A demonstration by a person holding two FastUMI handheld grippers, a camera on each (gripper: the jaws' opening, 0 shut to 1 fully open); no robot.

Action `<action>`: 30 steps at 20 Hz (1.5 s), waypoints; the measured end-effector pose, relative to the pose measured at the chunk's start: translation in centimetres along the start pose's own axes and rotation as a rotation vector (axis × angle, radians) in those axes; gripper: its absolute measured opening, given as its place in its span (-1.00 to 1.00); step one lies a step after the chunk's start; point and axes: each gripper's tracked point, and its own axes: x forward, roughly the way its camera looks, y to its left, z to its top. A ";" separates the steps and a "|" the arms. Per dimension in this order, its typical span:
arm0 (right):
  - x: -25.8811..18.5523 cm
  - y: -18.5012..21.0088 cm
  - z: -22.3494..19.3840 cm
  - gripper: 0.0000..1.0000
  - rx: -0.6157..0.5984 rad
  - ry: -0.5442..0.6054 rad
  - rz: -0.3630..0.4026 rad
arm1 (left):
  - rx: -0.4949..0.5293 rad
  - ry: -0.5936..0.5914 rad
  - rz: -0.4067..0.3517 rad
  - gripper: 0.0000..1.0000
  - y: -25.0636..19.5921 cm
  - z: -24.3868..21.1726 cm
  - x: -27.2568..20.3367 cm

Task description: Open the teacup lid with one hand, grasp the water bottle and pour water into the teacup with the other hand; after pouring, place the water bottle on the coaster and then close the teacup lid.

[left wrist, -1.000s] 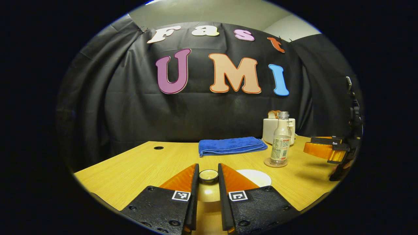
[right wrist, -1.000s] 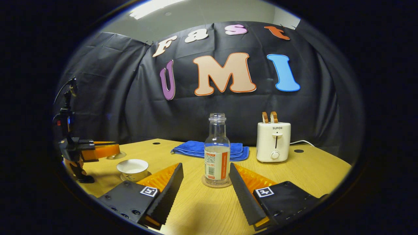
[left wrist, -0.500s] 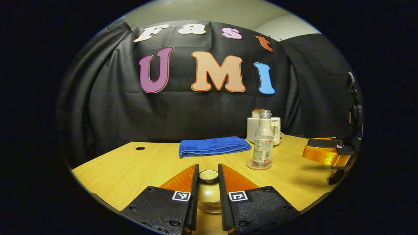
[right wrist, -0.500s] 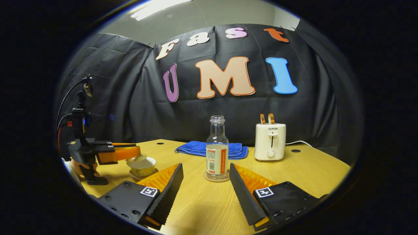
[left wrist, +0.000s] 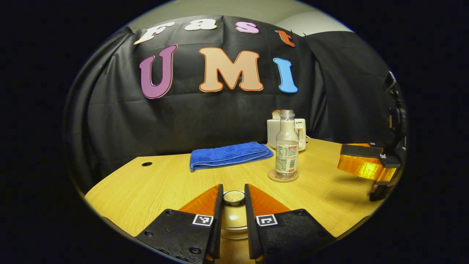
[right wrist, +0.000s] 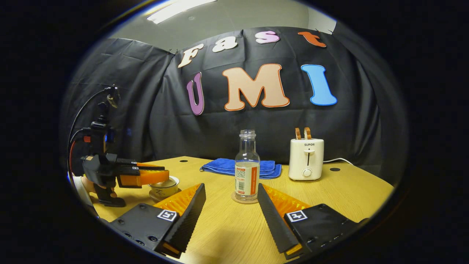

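Observation:
My left gripper [left wrist: 233, 192] is shut on the knob of the pale teacup lid [left wrist: 233, 218], which hangs right below its fingers. In the right gripper view the left gripper [right wrist: 161, 176] holds that lid down at the rim of the small white teacup [right wrist: 163, 190] on its saucer; I cannot tell if the lid is seated. The clear, uncapped water bottle [right wrist: 246, 172] stands upright on the round coaster [right wrist: 244, 200]. My right gripper [right wrist: 231, 205] is open, a short way back from the bottle. The bottle [left wrist: 287, 154] and right gripper [left wrist: 344, 161] also appear in the left gripper view.
A folded blue towel [left wrist: 229, 155] lies at the back of the wooden table [left wrist: 146, 190]. A white toaster [right wrist: 306, 159] with bread in it stands behind and right of the bottle. A hand [right wrist: 86, 185] holds the left gripper at the table's left edge.
The left gripper carried the lid sideways over the teacup and lowered it onto the rim. The right gripper, still open, drew back a little from the bottle on its coaster.

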 end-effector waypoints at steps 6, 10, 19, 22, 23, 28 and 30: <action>-0.1 -0.1 0.0 0.75 0.000 0.000 -0.004 | 0.006 0.003 -0.001 -0.38 -0.1 -0.1 -0.1; 0.0 -0.1 0.0 0.75 0.000 0.000 -0.004 | 0.008 0.000 0.000 -0.36 -0.2 0.0 -0.3; -0.1 -0.3 0.0 0.82 -0.001 -0.001 -0.009 | -0.037 -0.120 0.088 0.17 1.8 1.7 -1.9; 0.0 -0.4 0.0 0.93 -0.001 -0.001 -0.013 | -0.068 -0.134 0.117 0.15 2.2 1.6 -2.6; -0.1 -0.4 0.0 0.83 -0.001 -0.001 -0.014 | -0.065 -0.130 0.120 0.15 2.2 1.5 -2.8; -0.2 -0.5 0.0 0.86 -0.002 -0.001 -0.020 | -0.068 -0.134 0.149 0.27 2.8 1.4 -4.4; -0.2 -0.6 0.0 0.92 -0.002 -0.001 -0.022 | -0.070 -0.133 0.190 0.45 3.7 1.4 -5.1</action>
